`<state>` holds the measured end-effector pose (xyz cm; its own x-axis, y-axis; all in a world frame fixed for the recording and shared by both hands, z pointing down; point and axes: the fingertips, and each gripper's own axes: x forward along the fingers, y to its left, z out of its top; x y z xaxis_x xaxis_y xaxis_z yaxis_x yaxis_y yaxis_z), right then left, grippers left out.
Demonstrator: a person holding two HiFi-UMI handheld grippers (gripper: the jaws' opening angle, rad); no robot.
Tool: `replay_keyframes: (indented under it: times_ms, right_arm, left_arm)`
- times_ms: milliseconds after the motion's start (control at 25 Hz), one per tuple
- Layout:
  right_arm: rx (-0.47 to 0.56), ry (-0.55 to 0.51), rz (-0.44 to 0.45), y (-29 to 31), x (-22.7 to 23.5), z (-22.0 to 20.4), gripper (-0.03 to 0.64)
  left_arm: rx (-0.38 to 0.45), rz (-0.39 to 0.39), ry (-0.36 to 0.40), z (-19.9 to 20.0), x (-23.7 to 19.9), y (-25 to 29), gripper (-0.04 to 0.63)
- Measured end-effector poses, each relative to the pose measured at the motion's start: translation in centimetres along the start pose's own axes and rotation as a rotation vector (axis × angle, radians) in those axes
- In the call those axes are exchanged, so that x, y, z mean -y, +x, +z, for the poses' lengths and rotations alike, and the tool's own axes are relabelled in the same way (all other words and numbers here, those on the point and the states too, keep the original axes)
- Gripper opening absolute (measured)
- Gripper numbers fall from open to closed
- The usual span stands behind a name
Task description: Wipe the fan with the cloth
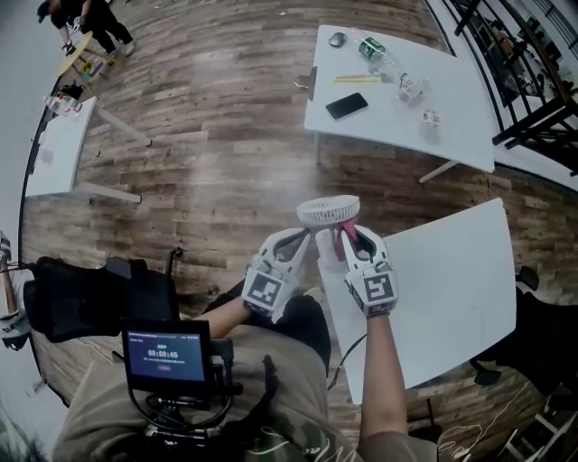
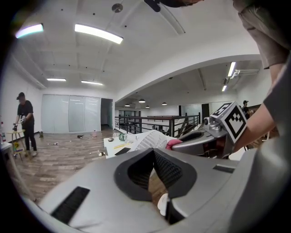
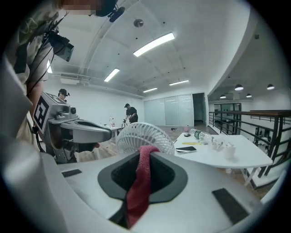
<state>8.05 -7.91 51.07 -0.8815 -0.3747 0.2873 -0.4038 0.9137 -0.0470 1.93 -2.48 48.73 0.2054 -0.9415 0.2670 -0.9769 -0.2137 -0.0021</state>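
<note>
A small white fan (image 1: 328,212) is held up in the air in front of me, its round grille lying nearly flat in the head view. My left gripper (image 1: 305,236) is shut, with a white part of the fan (image 2: 163,204) showing low between its jaws; the grille (image 2: 152,139) rises just past them. Just right of the fan, my right gripper (image 1: 348,236) is shut on a red cloth (image 3: 138,182), which hangs down between its jaws. In the right gripper view the fan (image 3: 144,138) stands right behind the cloth, with the left gripper (image 3: 97,133) to its left.
A white table (image 1: 452,271) lies under my right arm. A second white table (image 1: 397,99) farther off carries a black phone (image 1: 347,106), a bottle (image 1: 377,52) and small items. A black chair (image 1: 81,298) stands at my left. People stand in the far left corner (image 1: 90,23).
</note>
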Motion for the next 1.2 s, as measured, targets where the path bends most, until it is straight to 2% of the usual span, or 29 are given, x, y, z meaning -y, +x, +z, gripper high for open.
replay_keyframes:
  times_ms: [400, 480, 640, 720, 840, 960, 1040, 1200]
  right_arm:
    - [-0.005, -0.1, 0.062, 0.4, -4.9, 1.6, 0.064]
    - [0.011, -0.068, 0.026, -0.4, -3.9, 1.4, 0.063]
    - [0.01, -0.021, -0.104, -2.7, 0.2, -0.2, 0.063]
    - [-0.02, -0.033, -0.118, -3.0, 1.5, -1.4, 0.063]
    - [-0.07, -0.083, -0.104, -2.2, 2.4, -3.5, 0.064]
    - [-0.088, -0.059, -0.056, -0.2, 1.9, -5.5, 0.064]
    - [-0.079, -0.043, -0.03, 1.1, 1.3, -6.9, 0.064]
    - [-0.03, -0.106, 0.005, 3.4, 0.6, -7.8, 0.064]
  left_arm:
    - [-0.004, 0.02, -0.031, 0.2, -0.2, -0.8, 0.021]
    - [-0.001, 0.029, -0.029, 0.4, -0.4, -1.0, 0.021]
    - [0.01, 0.033, -0.027, 0.5, -0.6, -1.1, 0.021]
    - [0.013, 0.033, -0.021, 0.3, -0.6, -1.0, 0.021]
    - [0.021, 0.03, -0.006, 0.1, -0.3, -0.4, 0.021]
    - [0.032, 0.033, 0.005, -0.7, -0.4, 0.2, 0.021]
    - [0.041, 0.038, 0.005, -1.3, -0.6, 0.3, 0.021]
    - [0.061, 0.055, -0.014, -1.9, -1.2, 0.4, 0.021]
